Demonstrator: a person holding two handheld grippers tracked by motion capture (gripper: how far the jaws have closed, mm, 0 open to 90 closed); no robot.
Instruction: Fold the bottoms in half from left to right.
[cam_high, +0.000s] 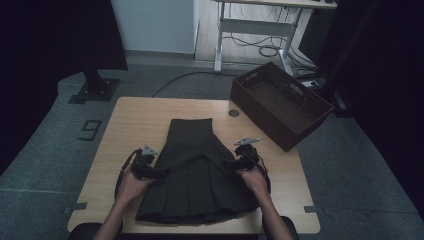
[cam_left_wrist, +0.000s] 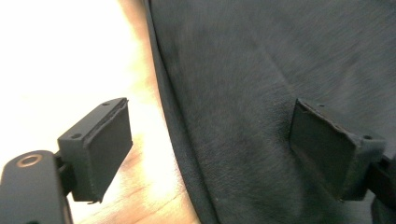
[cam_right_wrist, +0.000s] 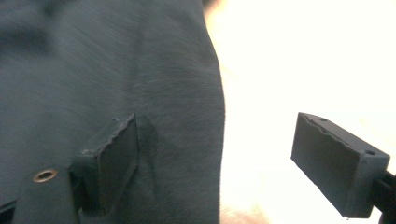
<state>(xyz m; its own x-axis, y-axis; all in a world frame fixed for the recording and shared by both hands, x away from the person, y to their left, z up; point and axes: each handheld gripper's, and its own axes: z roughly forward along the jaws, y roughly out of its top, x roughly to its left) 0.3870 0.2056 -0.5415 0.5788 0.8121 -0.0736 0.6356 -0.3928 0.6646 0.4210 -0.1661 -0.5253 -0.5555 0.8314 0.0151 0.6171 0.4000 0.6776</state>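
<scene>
Skirt (cam_high: 197, 172) is laid flat on the table (cam_high: 135, 112), and the left gripper (cam_left_wrist: 210, 154) and right gripper (cam_right_wrist: 215, 163) straddle its side edges with jaws apart, so folding looks barely started.

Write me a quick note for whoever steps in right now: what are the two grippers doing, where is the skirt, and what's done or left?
Left gripper: open, straddling the skirt's left edge, one jaw over the table, one over the cloth; nothing pinched.
Right gripper: open, straddling the skirt's right edge the same way.
Skirt: dark, pleated, flat on the table, waist away from the person, hem near them.
Crate: at the table's far right corner; looks empty.
Done: skirt spread flat, both sides let go.
Left: probably folding it and perhaps moving it to the crate; neither has begun.
</scene>
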